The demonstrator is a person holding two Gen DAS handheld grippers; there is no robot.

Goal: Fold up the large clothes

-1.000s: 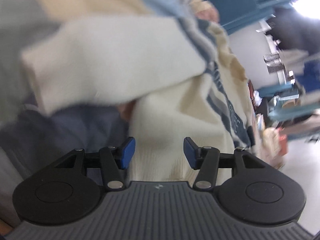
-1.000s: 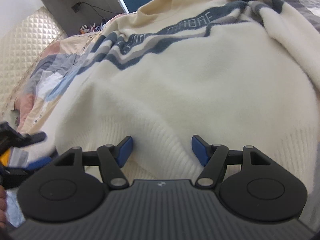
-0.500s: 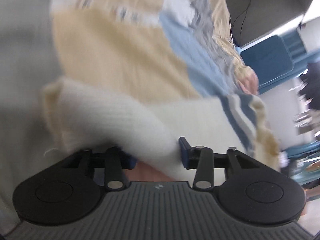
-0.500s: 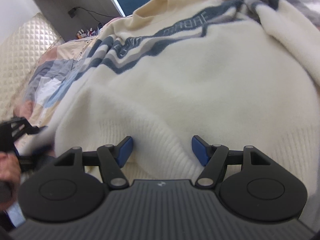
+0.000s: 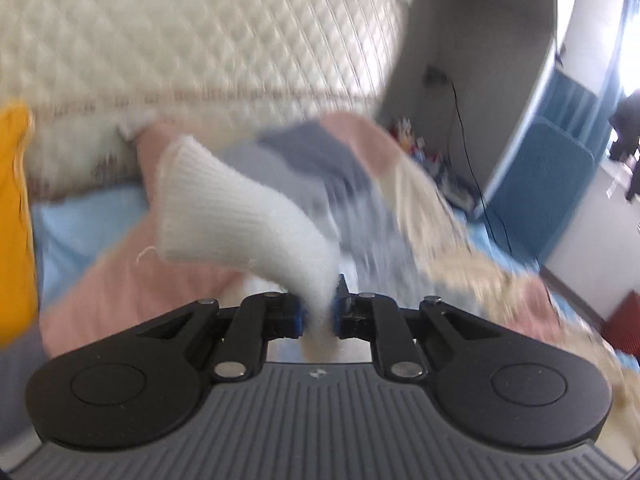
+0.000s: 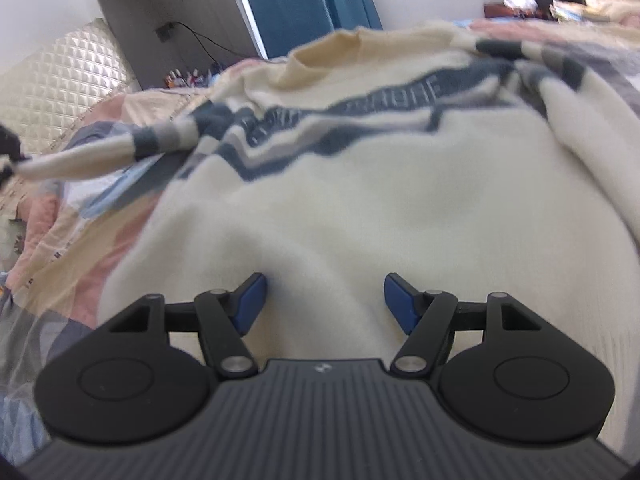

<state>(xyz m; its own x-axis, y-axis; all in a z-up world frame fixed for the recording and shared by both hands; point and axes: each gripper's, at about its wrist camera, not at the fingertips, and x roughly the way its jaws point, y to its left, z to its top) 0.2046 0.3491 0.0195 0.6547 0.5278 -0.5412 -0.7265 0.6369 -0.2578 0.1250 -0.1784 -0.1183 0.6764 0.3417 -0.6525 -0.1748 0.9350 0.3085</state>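
Note:
A cream sweater (image 6: 400, 184) with navy and grey chest stripes lies spread on the bed. My left gripper (image 5: 318, 314) is shut on the sweater's left sleeve (image 5: 236, 216) just behind the ribbed cuff and holds it lifted above the bedspread. In the right wrist view that sleeve (image 6: 120, 152) stretches taut out to the left. My right gripper (image 6: 324, 300) is open and empty, low over the sweater's lower body near the hem.
A patchwork bedspread (image 5: 120, 280) in pink, blue and grey covers the bed. A quilted cream headboard (image 5: 180, 32) stands behind. A yellow cloth (image 5: 16, 220) is at the left. A blue chair (image 6: 292, 4) and grey cabinet (image 5: 480, 60) stand beyond the bed.
My left gripper has closed on the sleeve near the cuff and pulled it up and out to the left, away from the sweater body. My right gripper has stayed open over the hem.

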